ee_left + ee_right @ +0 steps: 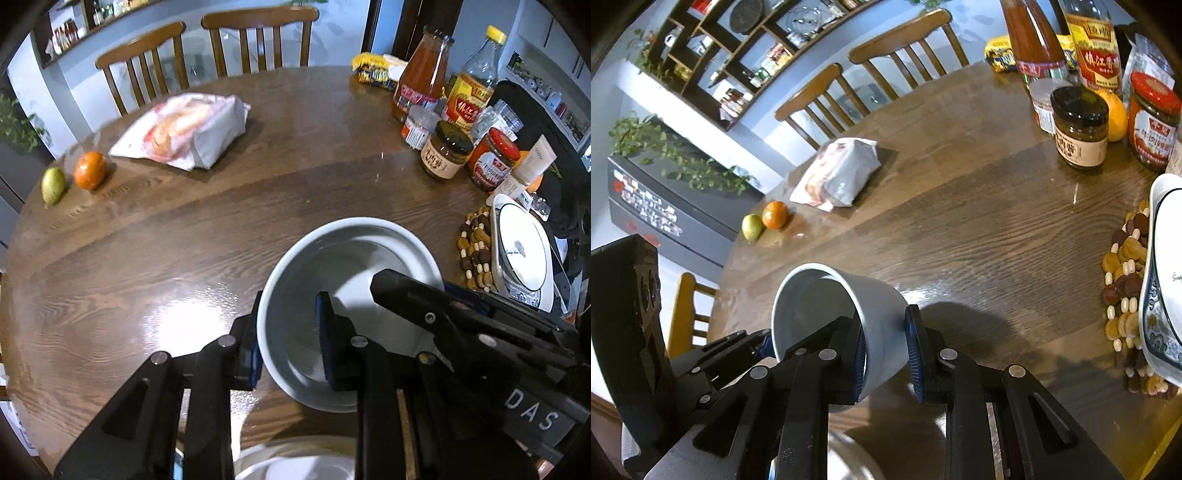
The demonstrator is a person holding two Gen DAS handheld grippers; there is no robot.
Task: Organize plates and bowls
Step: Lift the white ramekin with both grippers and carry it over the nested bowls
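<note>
A plain white bowl [354, 258] hangs a little above the wooden table [184, 236], held from two sides. My left gripper [288, 350] is shut on its near-left wall, one blue pad inside and one outside. My right gripper [886, 354] is shut on the opposite wall of the bowl [827, 306], which looks tilted in that view. The right gripper's black fingers [406, 295] reach in over the rim from the right. Another white bowl [295, 458] shows partly at the bottom edge, under the grippers.
Stacked plates [521, 251] with blue rims rest on a beaded trivet [476, 243] at the right. Jars and sauce bottles [447, 147] crowd the far right. A plastic food bag [184, 129], an orange [90, 170] and a green fruit [53, 184] lie far left. Two chairs stand behind.
</note>
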